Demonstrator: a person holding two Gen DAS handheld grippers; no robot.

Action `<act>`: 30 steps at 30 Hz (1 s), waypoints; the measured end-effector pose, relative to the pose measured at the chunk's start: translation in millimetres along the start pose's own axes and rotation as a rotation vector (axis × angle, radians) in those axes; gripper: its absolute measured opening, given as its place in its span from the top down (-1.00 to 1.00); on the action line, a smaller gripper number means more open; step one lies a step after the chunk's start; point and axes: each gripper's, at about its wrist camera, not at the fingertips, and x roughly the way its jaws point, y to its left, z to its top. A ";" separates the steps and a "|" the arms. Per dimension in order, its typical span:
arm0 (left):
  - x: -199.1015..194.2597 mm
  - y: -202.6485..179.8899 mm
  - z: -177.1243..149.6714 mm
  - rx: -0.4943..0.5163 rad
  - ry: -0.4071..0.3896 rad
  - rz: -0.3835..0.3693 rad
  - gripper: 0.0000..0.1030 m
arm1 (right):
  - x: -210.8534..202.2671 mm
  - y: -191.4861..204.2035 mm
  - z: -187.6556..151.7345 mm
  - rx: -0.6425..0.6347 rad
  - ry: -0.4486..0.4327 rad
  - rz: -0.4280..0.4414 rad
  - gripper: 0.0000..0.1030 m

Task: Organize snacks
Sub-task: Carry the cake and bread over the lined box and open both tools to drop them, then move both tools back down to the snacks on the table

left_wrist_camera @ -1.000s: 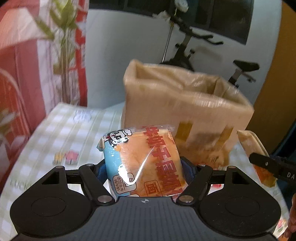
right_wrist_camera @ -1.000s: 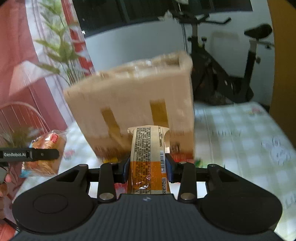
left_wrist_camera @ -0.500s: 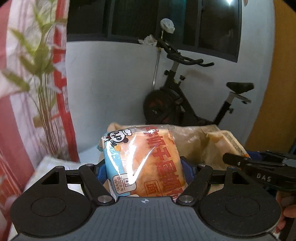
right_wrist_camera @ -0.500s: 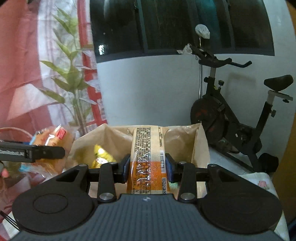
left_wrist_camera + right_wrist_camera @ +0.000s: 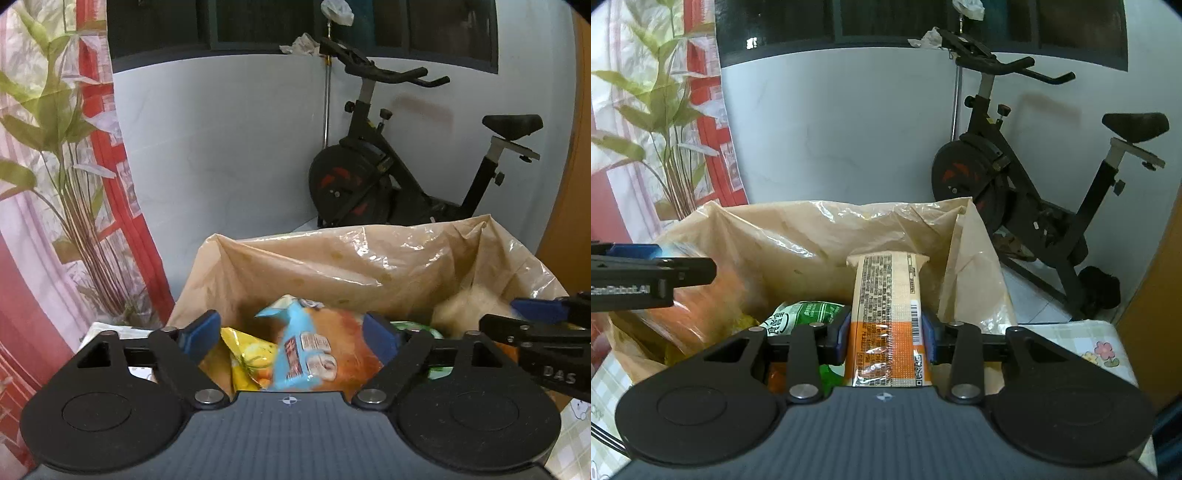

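Note:
A cardboard box lined with clear plastic (image 5: 332, 258) stands open below both grippers. My left gripper (image 5: 291, 332) is open above it. The blue and orange bread packet (image 5: 317, 354) is blurred, free between the fingers and dropping into the box beside a yellow packet (image 5: 247, 354). My right gripper (image 5: 886, 332) is shut on an orange and beige wrapped snack bar (image 5: 888, 317) and holds it upright over the box (image 5: 831, 236). A green packet (image 5: 798, 314) lies inside. The left gripper's finger (image 5: 653, 273) shows at the left of the right wrist view.
An exercise bike (image 5: 388, 177) stands behind the box by the white wall. A plant (image 5: 55, 147) and a red curtain are at the left. The checked tablecloth (image 5: 1100, 350) shows at the right of the box.
Both grippers rose from beside the box to above its opening. The left gripper opened and let go of the bread packet, which is falling in. The right still holds the bar.

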 end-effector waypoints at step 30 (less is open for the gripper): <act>-144.5 42.3 -112.1 -0.081 -0.018 0.015 -0.72 | -124.9 -1.7 -55.2 -0.019 -0.143 0.203 -0.66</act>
